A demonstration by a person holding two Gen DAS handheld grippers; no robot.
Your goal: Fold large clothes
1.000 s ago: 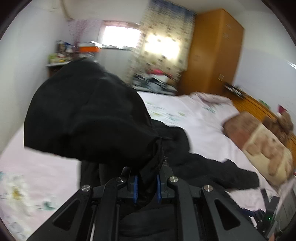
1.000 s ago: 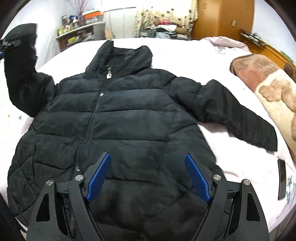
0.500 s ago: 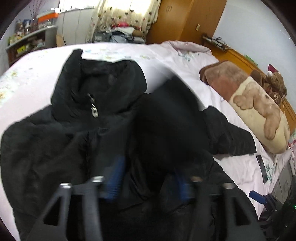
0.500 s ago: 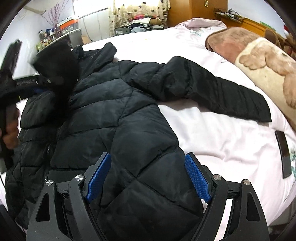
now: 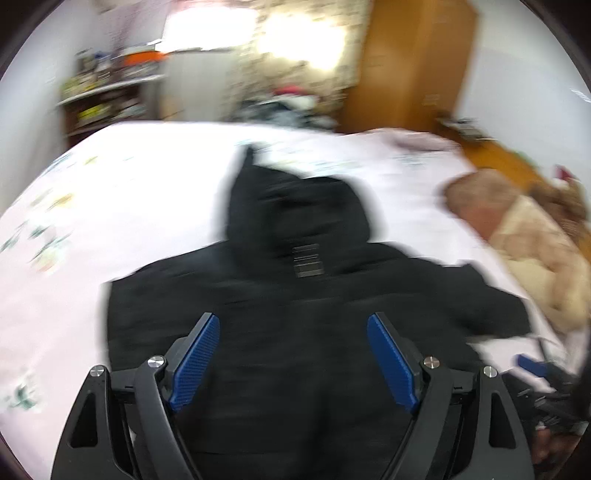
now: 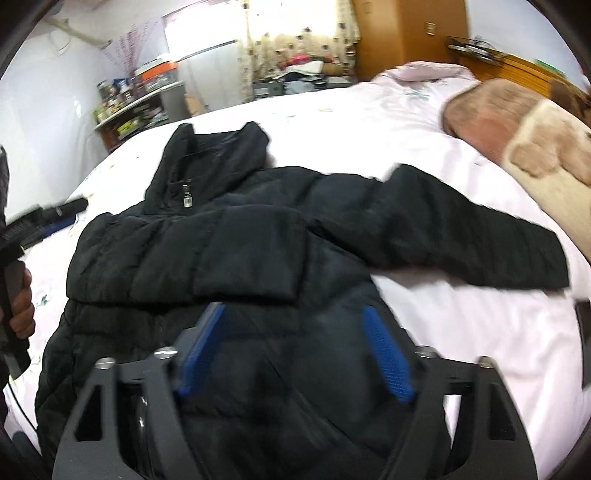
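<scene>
A black puffer jacket (image 6: 240,258) lies front-up on the pale pink bed (image 6: 461,332). One sleeve (image 6: 207,258) is folded across its chest. The other sleeve (image 6: 469,236) stretches out to the right. The hood (image 6: 218,158) points to the far side. My right gripper (image 6: 293,314) is open and empty above the jacket's lower part. My left gripper (image 5: 291,321) is open and empty above the jacket (image 5: 295,314); its view is blurred. The left gripper also shows at the left edge of the right wrist view (image 6: 48,218), in a hand.
A brown and cream bear pillow (image 6: 517,129) lies at the bed's right. A dark phone (image 6: 583,332) lies on the sheet by the right edge. A cluttered shelf (image 6: 140,103), a curtained window and a wooden wardrobe (image 6: 402,33) stand beyond the bed.
My left gripper carried the sleeve over the chest, opened and let it go, then drew back to the left. My right gripper stayed open and shifted slightly.
</scene>
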